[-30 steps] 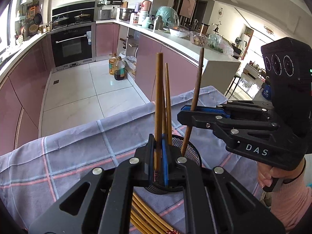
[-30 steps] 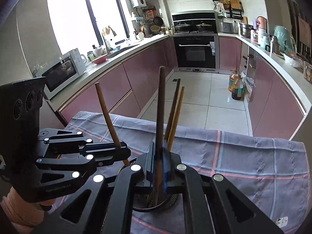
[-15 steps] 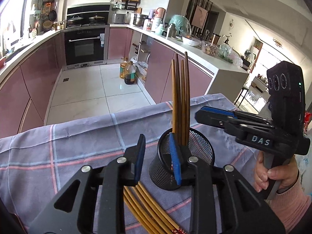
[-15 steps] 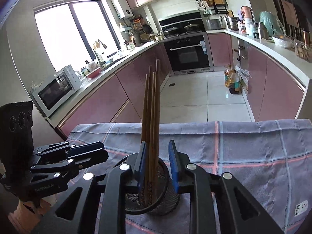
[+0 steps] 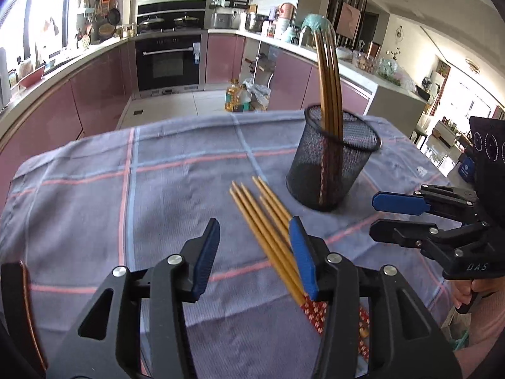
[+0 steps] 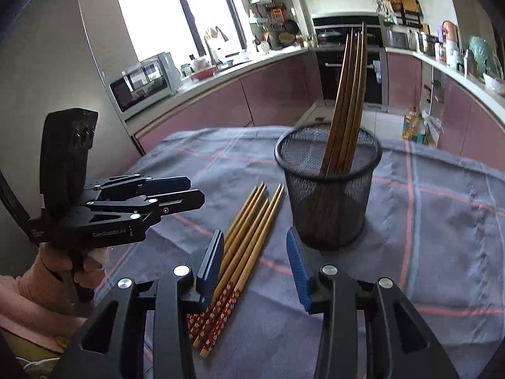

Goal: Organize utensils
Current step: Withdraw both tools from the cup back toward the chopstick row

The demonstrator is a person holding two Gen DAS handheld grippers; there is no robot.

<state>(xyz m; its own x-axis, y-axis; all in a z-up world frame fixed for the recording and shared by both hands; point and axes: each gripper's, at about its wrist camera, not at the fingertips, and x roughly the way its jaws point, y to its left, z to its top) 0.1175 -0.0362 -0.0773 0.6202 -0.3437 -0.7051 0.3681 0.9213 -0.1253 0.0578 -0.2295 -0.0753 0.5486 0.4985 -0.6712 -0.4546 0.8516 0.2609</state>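
Black wire mesh forms the holder (image 5: 331,164) that is stood on the checked cloth (image 5: 126,195); four dark chopsticks (image 6: 347,94) are seen upright inside it, leaning on its rim. Just beside the holder, a bundle of pale chopsticks (image 6: 249,230) is laid flat on the cloth. The left gripper (image 5: 255,252) and right gripper (image 6: 255,262) are held near the holder, their jaws having just been opening, with nothing gripped; the bundle is seen beneath them.
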